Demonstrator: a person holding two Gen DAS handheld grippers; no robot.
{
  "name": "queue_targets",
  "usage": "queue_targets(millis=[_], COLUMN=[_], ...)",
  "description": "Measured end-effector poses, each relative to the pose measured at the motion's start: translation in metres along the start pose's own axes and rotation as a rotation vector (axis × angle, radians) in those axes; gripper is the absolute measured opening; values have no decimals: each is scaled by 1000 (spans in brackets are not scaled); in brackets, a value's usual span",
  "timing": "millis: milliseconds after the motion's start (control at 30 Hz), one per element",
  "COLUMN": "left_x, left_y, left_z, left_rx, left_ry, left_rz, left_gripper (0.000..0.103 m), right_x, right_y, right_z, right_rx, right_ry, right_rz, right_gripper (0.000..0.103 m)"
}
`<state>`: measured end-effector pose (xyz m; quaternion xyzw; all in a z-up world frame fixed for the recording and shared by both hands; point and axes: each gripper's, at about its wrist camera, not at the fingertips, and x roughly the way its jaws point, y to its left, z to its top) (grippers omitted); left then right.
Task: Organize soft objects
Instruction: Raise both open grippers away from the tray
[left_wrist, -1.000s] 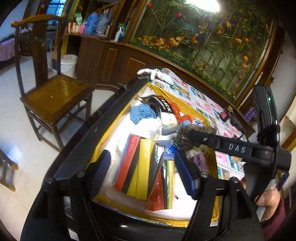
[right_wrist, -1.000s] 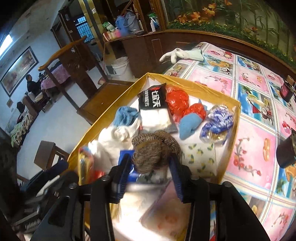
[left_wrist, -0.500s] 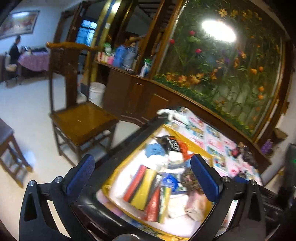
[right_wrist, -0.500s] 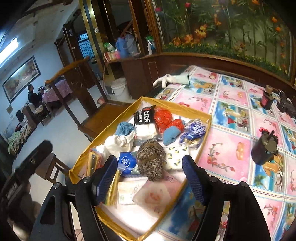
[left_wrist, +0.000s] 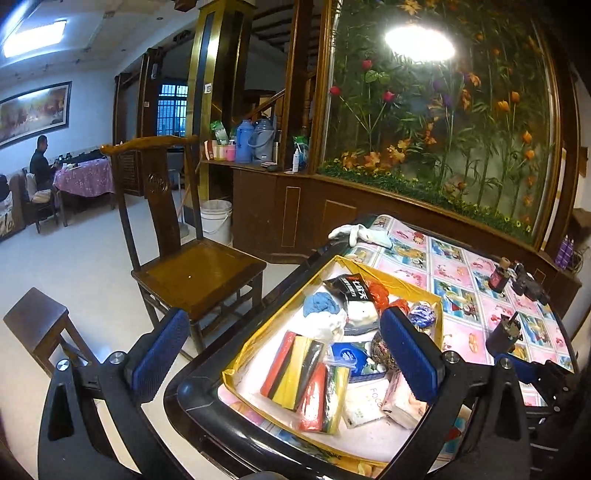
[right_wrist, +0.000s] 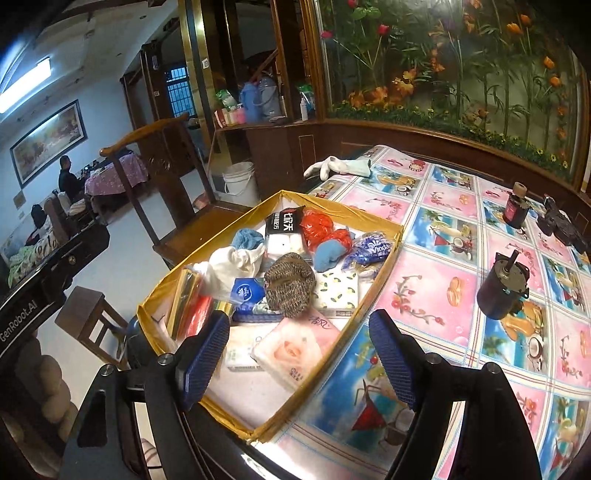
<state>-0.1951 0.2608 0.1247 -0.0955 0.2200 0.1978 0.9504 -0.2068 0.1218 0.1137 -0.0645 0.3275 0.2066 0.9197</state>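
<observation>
Right wrist view: right claw (right_wrist: 299, 356) empty, jaws opening, above the box (right_wrist: 373, 218) rim. Left claw (left_wrist: 284, 354) spread wide, empty. Brown scrubber (right_wrist: 290, 282) lies in the box among packs. Judged: between picks; white glove (right_wrist: 338, 166) on table (right_wrist: 443, 291) likely next.

Soft objects (right_wrist: 290, 284) inside yellow box (right_wrist: 373, 221)

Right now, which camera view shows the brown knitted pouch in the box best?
The right wrist view: the brown knitted pouch lies in full sight mid-box, on top of other items. In the left wrist view, only a sliver of it shows behind that gripper's blue finger pad.
</observation>
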Motion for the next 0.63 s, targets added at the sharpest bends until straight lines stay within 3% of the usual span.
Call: queue_targets(millis=[633], left_x=[-3], left_y=[-35], left_z=[-10], left_rx=[98], left_ry=[40], left_rz=[61], left_gripper=[103], right_x=[-20], right_y=[-15], right_z=[-13], right_rx=[10], right_ry=[-14], right_rz=[-2], right_gripper=[82])
